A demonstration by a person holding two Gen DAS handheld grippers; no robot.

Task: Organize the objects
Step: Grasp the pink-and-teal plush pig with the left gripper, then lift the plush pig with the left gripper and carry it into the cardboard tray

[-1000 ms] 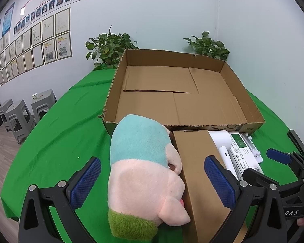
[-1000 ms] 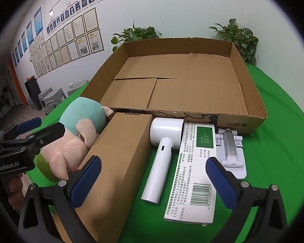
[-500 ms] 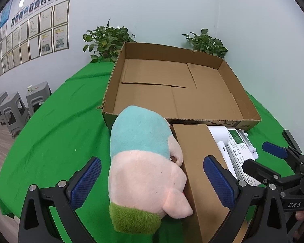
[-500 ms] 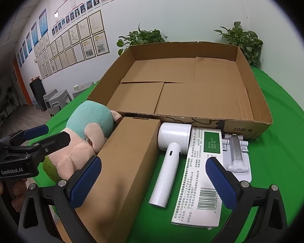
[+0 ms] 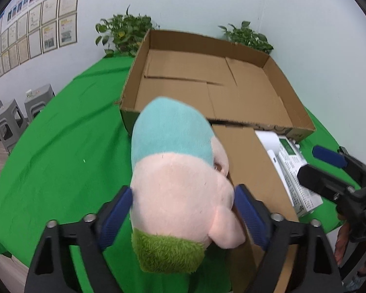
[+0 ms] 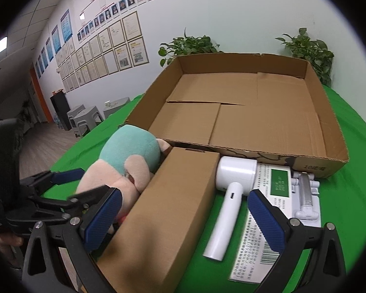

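A plush toy [image 5: 175,185], teal on top, pink in the middle and green at the near end, lies on the green table beside a closed brown carton [image 5: 251,166]. My left gripper [image 5: 183,202] is closing around the plush, and its blue pads [image 5: 117,210] touch both sides. In the right wrist view the plush [image 6: 129,151] sits between the left gripper's [image 6: 95,180] fingers. My right gripper [image 6: 183,219] hangs open above the near end of the carton [image 6: 178,195], not gripping it. It also shows at the right edge of the left wrist view as the right gripper [image 5: 322,168].
A large shallow cardboard box [image 6: 334,146] stands open behind the objects. A white hand-held device [image 6: 231,195], a white and green packet [image 6: 268,219] and a white plastic holder [image 6: 305,195] lie right of the carton. Potted plants [image 5: 124,31] stand at the back wall, grey stools [image 5: 9,122] at the left.
The left gripper has sunk toward the plush, and its jaws have come in from wide apart to the toy's sides. The right gripper has hardly moved.
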